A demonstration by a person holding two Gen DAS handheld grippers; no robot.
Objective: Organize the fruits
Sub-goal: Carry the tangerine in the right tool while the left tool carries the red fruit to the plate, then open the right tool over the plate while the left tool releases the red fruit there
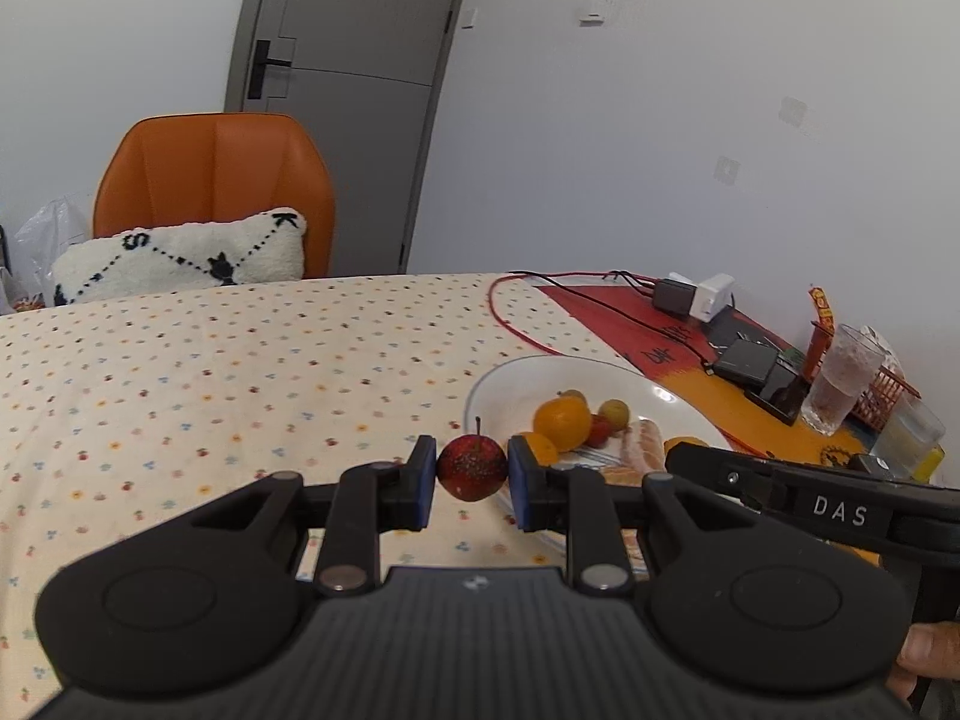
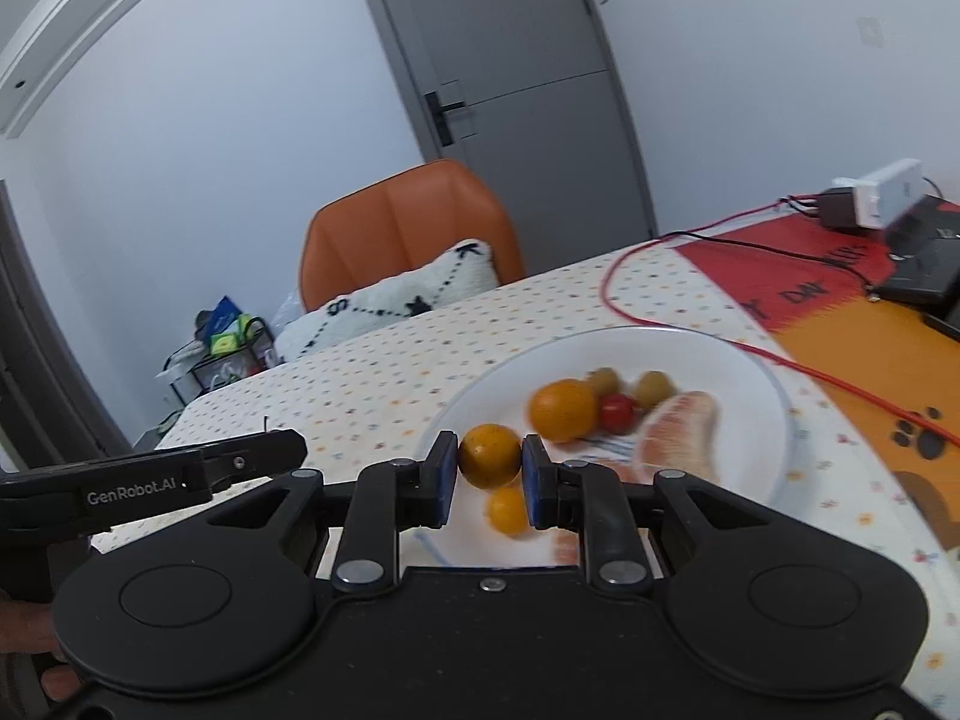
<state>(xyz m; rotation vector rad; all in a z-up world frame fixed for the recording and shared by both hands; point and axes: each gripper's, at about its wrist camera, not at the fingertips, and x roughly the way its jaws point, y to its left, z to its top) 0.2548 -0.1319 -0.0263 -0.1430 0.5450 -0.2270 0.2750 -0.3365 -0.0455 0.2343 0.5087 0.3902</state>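
Observation:
My left gripper (image 1: pixel 472 480) is shut on a small dark red fruit (image 1: pixel 471 468) with a stem, held above the dotted tablecloth just left of the white plate (image 1: pixel 510 384). My right gripper (image 2: pixel 491 468) is shut on a small orange fruit (image 2: pixel 489 455) over the near rim of the plate (image 2: pixel 774 414). On the plate lie an orange citrus (image 2: pixel 563 417), a red cherry tomato (image 2: pixel 617 411), two greenish small fruits (image 2: pixel 654 387), a peeled pomelo segment (image 2: pixel 681 429) and a little yellow fruit (image 2: pixel 507 510). The right gripper's side (image 1: pixel 810 501) shows in the left wrist view.
A red cable (image 2: pixel 624 306) runs past the plate's far side. Chargers and black devices (image 1: pixel 744 360) sit on the red and orange mat at the right, with a glass (image 1: pixel 840 378) and a small basket (image 1: pixel 885 399). An orange chair (image 1: pixel 213 192) with a pillow (image 1: pixel 180 255) stands beyond the table.

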